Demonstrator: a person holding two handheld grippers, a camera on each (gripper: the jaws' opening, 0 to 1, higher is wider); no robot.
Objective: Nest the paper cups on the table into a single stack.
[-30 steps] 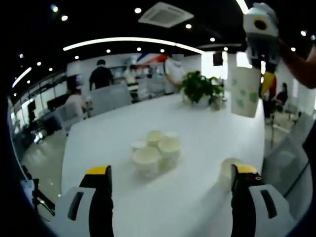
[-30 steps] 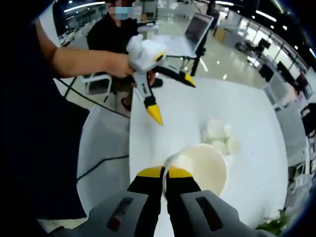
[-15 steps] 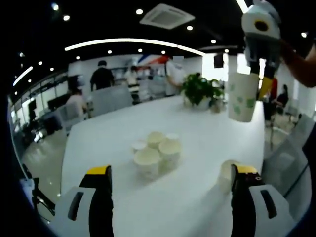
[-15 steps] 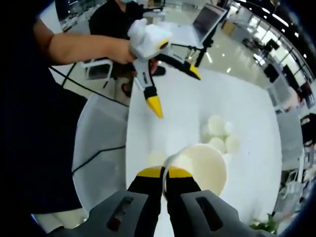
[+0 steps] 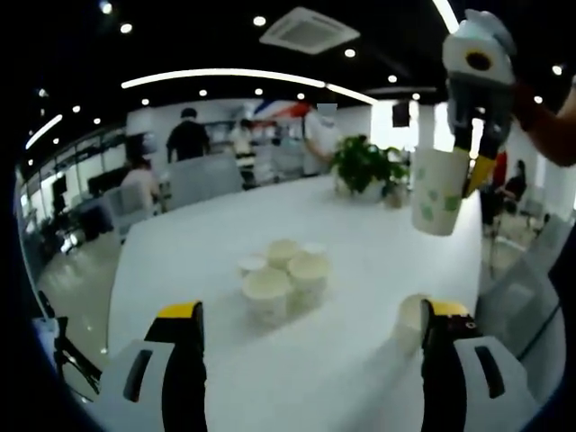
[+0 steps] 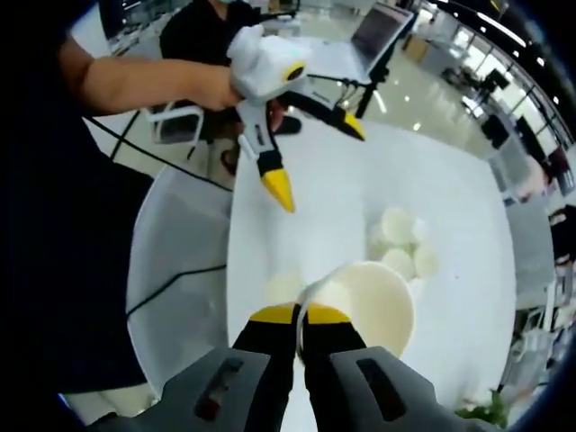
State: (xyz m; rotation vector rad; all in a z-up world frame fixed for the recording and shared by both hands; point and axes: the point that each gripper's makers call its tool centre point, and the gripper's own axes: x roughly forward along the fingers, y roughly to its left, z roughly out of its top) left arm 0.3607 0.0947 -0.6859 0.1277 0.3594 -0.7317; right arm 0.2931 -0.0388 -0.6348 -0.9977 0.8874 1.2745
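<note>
Several white paper cups point(image 5: 283, 270) stand clustered mid-table, and a single cup point(image 5: 411, 319) stands apart beside my left gripper's right jaw. My left gripper point(image 5: 312, 315) is open wide and low over the white table point(image 5: 180, 261), holding nothing. My right gripper point(image 5: 472, 153) hangs high at the upper right, shut on the rim of a green-patterned cup point(image 5: 438, 191) that tilts slightly. In the right gripper view, my right gripper point(image 6: 300, 315) pinches that cup's rim point(image 6: 364, 304) above the single cup point(image 6: 283, 288). The cluster point(image 6: 400, 243) lies beyond. The open left gripper point(image 6: 315, 160) is held by a hand.
A potted plant point(image 5: 364, 162) stands at the table's far end. Chairs point(image 5: 198, 180) and several people are behind it. A grey chair point(image 6: 180, 261) sits by the table's near edge, and a laptop on a stand point(image 6: 376, 34) is on the floor side.
The held green-patterned cup has dropped a little and tilted in the left gripper view. The left gripper has stayed open and nearly still.
</note>
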